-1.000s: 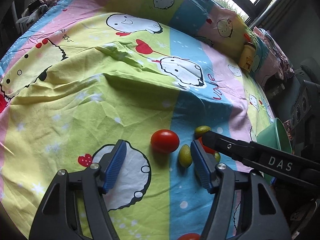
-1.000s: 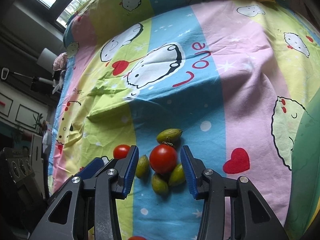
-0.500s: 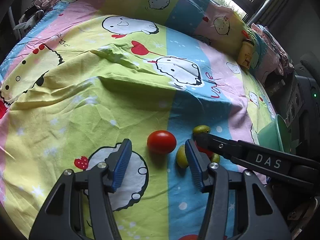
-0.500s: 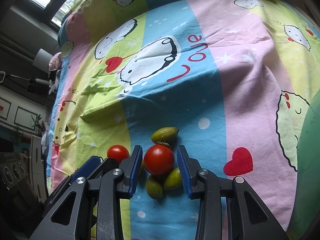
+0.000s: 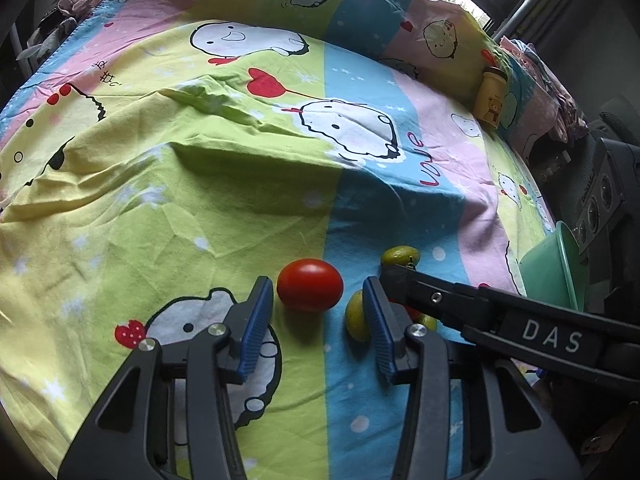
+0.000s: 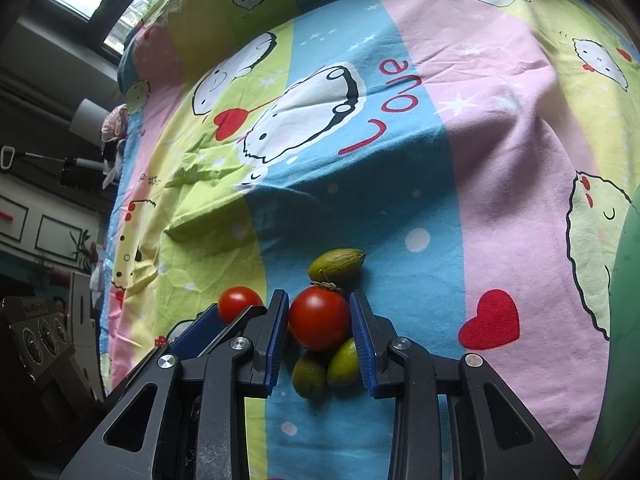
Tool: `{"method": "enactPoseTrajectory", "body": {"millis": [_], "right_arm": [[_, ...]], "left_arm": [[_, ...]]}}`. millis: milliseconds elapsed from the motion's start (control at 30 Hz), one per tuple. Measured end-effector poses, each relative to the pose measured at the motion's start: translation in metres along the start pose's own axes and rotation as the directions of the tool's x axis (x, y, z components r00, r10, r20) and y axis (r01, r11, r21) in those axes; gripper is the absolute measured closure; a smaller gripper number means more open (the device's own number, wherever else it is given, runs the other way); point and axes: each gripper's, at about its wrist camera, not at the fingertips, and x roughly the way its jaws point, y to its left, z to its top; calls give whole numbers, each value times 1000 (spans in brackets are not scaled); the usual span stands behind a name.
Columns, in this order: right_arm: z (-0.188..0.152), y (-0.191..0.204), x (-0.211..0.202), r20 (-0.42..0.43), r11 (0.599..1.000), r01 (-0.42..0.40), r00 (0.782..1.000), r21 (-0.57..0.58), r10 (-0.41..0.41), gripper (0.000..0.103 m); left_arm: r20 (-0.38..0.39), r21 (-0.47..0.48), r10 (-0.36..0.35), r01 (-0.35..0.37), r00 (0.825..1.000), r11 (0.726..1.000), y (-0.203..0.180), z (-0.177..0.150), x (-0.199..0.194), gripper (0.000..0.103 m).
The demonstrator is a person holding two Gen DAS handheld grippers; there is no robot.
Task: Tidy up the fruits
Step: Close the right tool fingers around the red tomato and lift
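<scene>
A red tomato (image 5: 310,290) lies on the cartoon bedsheet just beyond my open left gripper (image 5: 318,316); it also shows in the right wrist view (image 6: 239,303). A second red tomato (image 6: 319,317) sits between the blue pads of my right gripper (image 6: 320,328), which has nearly closed on it; whether the pads touch it I cannot tell. Small green fruits lie around it: one beyond (image 6: 337,265), two below (image 6: 309,374) (image 6: 343,362). In the left wrist view a green fruit (image 5: 356,316) sits by the right pad, another (image 5: 400,256) beyond the right gripper's finger.
A green plastic bowl (image 5: 554,270) stands at the right bed edge, also at the right edge of the right wrist view (image 6: 624,300). A yellow bear jar (image 5: 491,98) stands far right by the pillow. Dark audio equipment (image 5: 600,200) sits off the right side.
My right gripper has moved forward and narrowed around the stemmed tomato. My left gripper has advanced toward the other tomato and narrowed somewhat.
</scene>
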Motion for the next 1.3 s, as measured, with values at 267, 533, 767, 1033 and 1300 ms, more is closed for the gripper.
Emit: {"method": "enactPoseTrajectory", "body": {"millis": [267, 533, 767, 1033, 1300], "right_arm": [[-1, -1, 0, -1, 1000, -12, 1000, 7, 12, 69], [0, -2, -1, -1, 1000, -17, 1000, 12, 17, 69], [-1, -2, -6, 12, 1000, -20, 1000, 15, 20, 69], [-2, -1, -14, 33, 1000, -25, 999, 15, 25, 69], [-4, 1, -25, 61, 999, -36, 998, 11, 36, 69]], "left_arm": [[6, -1, -3, 3, 1000, 1000, 0, -1, -1, 72], [17, 6, -2, 2, 1000, 1000, 0, -1, -4, 72], [30, 15, 11, -11, 1000, 1000, -2, -2, -9, 72], [46, 21, -6, 5, 999, 1000, -5, -4, -20, 72], [88, 45, -16, 12, 996, 999, -13, -9, -36, 72]]}}
